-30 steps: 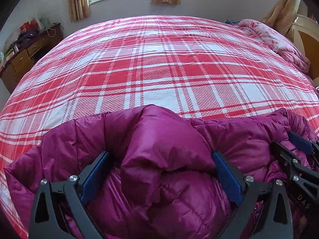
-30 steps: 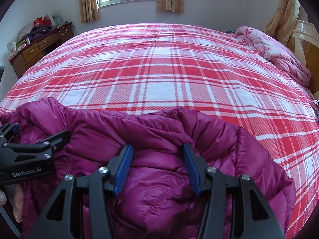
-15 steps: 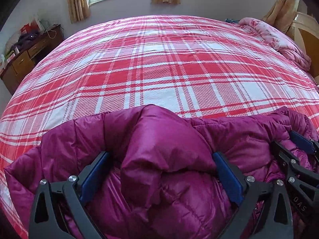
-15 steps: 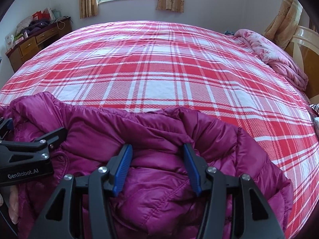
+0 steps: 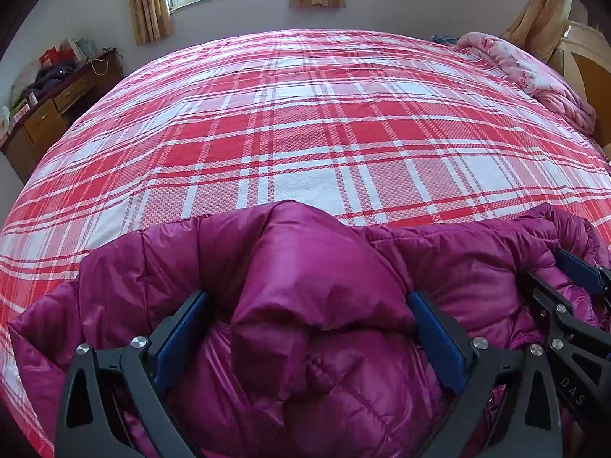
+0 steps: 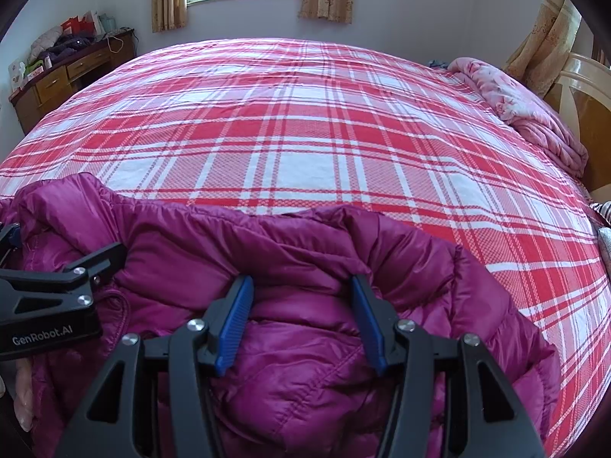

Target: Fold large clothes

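A magenta quilted puffer jacket (image 5: 305, 286) lies bunched at the near edge of the bed; it also shows in the right wrist view (image 6: 298, 267). My left gripper (image 5: 307, 301) stands wide open with a thick hump of jacket between its blue pads, which rest against its sides. My right gripper (image 6: 299, 282) is partly closed on a fold of the jacket's upper edge, the pads pressing into it. The left gripper shows at the left of the right wrist view (image 6: 57, 286); the right gripper shows at the right of the left wrist view (image 5: 565, 290).
The red and white plaid bedspread (image 5: 305, 122) stretches far ahead. A pink floral quilt (image 6: 534, 114) lies at the far right by the wooden headboard (image 6: 588, 91). A wooden dresser (image 6: 68, 72) with clutter stands at the far left under the window.
The jacket has been dragged slightly nearer and lower in the right wrist view, showing more bedspread. Both grippers keep the same hold and jaw opening.
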A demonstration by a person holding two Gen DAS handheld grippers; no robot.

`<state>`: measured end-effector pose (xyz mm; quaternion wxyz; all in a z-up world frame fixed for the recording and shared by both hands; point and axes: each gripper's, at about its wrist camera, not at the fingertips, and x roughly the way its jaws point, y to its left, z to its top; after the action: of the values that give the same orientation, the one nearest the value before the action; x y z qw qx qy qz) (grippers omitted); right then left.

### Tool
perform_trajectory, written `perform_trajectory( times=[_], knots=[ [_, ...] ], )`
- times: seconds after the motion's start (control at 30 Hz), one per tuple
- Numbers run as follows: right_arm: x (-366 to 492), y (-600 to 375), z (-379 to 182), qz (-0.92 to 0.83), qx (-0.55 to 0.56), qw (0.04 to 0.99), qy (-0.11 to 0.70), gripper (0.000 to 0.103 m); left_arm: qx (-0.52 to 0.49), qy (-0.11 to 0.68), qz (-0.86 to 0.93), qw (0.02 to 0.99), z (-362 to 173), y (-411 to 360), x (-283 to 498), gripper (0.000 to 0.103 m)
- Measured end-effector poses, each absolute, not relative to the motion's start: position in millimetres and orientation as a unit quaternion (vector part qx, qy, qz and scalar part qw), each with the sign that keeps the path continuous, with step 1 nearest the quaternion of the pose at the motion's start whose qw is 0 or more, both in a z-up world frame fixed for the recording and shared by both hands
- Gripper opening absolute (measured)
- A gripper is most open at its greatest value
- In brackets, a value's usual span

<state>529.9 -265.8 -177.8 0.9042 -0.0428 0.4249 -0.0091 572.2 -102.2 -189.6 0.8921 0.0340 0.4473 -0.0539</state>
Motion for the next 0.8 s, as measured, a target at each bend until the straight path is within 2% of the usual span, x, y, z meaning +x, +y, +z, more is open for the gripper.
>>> perform_trajectory(
  times=[0.8],
  knots=[
    [532.0, -264.4, -177.8, -0.021, -0.065, 0.898, 0.434, 0.057, 0.057, 0.452, -0.043, 0.889, -186.2, -108.0, 574.6, 0.102]
  ],
)
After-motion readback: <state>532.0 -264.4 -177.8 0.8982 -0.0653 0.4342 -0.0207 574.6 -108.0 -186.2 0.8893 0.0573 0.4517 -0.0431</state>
